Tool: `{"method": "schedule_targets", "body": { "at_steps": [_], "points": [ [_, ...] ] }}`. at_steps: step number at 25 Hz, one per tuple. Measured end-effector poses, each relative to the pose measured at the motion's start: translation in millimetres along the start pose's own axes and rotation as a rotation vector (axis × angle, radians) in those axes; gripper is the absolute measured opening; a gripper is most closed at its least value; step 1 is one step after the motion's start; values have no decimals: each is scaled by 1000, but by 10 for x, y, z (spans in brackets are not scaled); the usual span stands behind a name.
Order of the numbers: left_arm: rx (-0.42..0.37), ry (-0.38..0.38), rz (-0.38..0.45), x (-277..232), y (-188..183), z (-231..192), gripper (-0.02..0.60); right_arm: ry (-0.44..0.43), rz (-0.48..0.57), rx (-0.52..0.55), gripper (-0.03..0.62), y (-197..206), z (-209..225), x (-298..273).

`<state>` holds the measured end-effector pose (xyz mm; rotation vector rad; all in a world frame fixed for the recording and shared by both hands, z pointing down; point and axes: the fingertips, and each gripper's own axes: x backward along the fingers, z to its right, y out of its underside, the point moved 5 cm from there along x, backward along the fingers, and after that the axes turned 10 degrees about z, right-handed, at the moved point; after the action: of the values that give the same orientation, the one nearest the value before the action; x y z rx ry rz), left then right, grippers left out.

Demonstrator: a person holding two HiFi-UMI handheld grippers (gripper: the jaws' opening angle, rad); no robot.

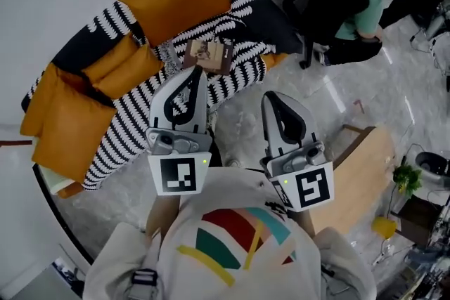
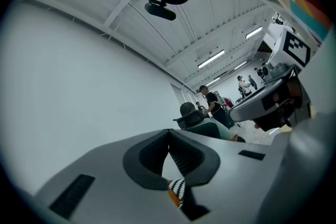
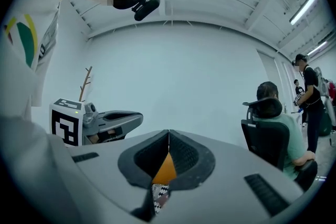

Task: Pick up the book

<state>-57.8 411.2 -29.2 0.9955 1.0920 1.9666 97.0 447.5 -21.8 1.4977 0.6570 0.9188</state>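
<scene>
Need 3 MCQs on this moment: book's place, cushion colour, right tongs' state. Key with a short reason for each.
1. Where does the book lie?
A. On the striped blanket
B. On the floor
C. On the black office chair

2. What colour are the cushions?
A. Green
B. Orange
C. White

3. In what state are the right tongs?
A. Wide open
B. Shut on the book
C. Shut, holding nothing

Key:
1 A: the head view shows the book flat on the blanket, just past the tip of the left tongs.
2 B: every cushion in the head view is orange.
3 C: the right gripper view shows the jaws together with nothing between them, and the book lies apart.
</scene>
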Motion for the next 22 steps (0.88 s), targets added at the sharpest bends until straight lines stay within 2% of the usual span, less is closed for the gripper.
{"method": "schedule_targets", "body": {
  "at_steps": [3,7,11,15,22],
  "points": [
    [-33,10,-12,-301,222,-300,6,2,-11,18,14,17,91,-494],
    [-34,12,-32,-680,501,-769,6,8,-3,5,14,83,162,-1120],
    [-72,27,-74,-892,801,-1133,6,8,-27,0,14,234,126,-1587],
    [-103,38,-121,-1085,1065,-1383,6,14,-65,-21,14,350,164,-1856],
    [-102,64,-125,-1323,1306,-1455,6,40,-101,-108,15,557,419,-2047]
  ]
}}
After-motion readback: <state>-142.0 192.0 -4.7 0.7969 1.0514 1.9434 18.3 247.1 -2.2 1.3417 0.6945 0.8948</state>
